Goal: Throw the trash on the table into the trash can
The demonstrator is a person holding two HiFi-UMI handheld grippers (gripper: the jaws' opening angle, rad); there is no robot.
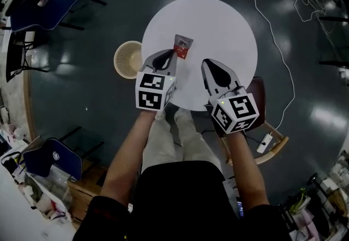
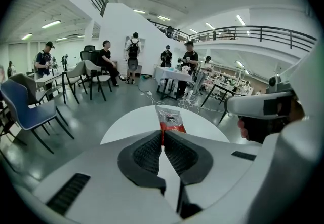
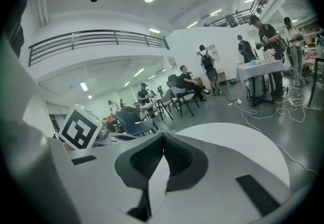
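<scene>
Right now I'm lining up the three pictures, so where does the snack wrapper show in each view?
Head view: the wrapper is above centre, at the tip of the left claw, over the round white table.
Left gripper view: dead centre, sticking out from the shut claw tips.
Right gripper view: not in it.
Shared landmark: the table, also at and.

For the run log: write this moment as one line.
left tool: shut on wrapper | right tool: shut, empty | trash can: beside table
</scene>
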